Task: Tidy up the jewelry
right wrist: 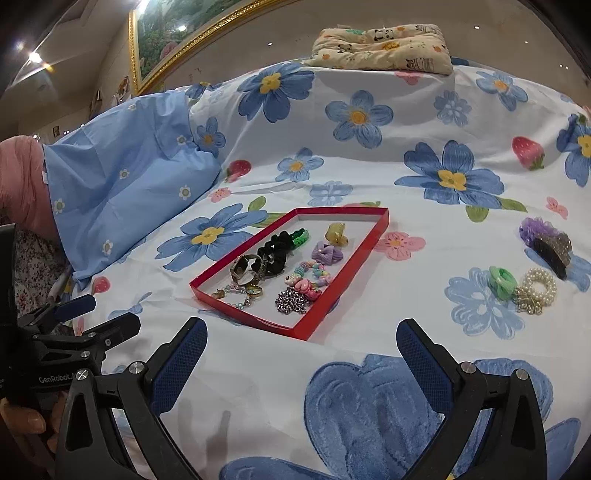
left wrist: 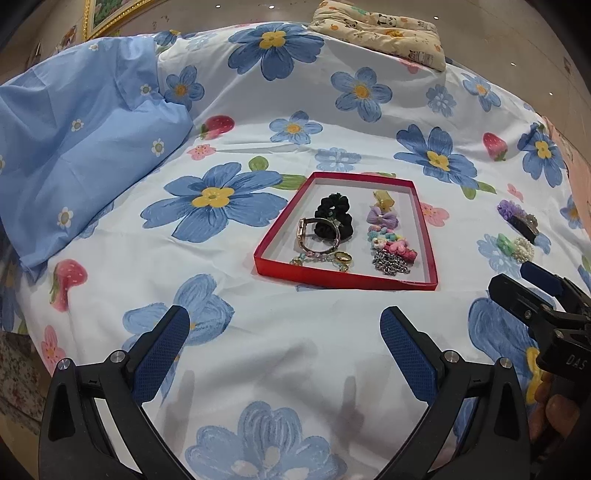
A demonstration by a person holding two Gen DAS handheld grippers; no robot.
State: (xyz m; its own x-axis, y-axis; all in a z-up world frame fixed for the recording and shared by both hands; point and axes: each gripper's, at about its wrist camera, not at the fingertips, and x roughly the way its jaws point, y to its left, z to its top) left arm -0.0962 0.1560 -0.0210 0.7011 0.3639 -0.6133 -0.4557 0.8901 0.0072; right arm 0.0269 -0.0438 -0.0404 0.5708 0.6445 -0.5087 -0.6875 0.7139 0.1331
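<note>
1. Red tray (left wrist: 424, 229): shallow, open-topped, lying flat on the flowered bedsheet (left wrist: 258, 332). It looks to be the collecting place, since most pieces already sit inside it in two rough rows.
2. Left row in the tray: black scrunchie (left wrist: 334, 216), watch (left wrist: 317, 236) leaning against it, gold ring (left wrist: 342, 258) and a beaded bracelet (left wrist: 306, 260) near the front wall. The right wrist view also shows a green braided band (right wrist: 301, 235) behind the scrunchie.
3. Right row in the tray: yellow clip (left wrist: 382, 197), purple bow (left wrist: 382, 218), pastel bead band (left wrist: 382, 236), pink clip (left wrist: 400, 253), silver chain (left wrist: 391, 264) heaped at the front. Hair pieces appear grouped apart from the metal ones.
4. Still loose on the sheet, well to the right of the tray: purple flower clip (right wrist: 535, 229) touching a dark claw clip (right wrist: 552, 251); nearer, a green hair tie (right wrist: 501, 282), pearl bracelet (right wrist: 539, 284) and small gold-toned piece (right wrist: 528, 302), all touching. These I judge to be what remains to sort.
5. Left gripper (left wrist: 284, 347): jaws spread wide, nothing held, low over bare sheet in front of the tray.
6. Right gripper (right wrist: 301, 354): likewise spread and empty, poised nearer the loose group, so probably the one to fetch it.
7. Blue pillow (left wrist: 74, 147) at left and patterned cushion (left wrist: 380, 33) at the far edge: clear of the work.
</note>
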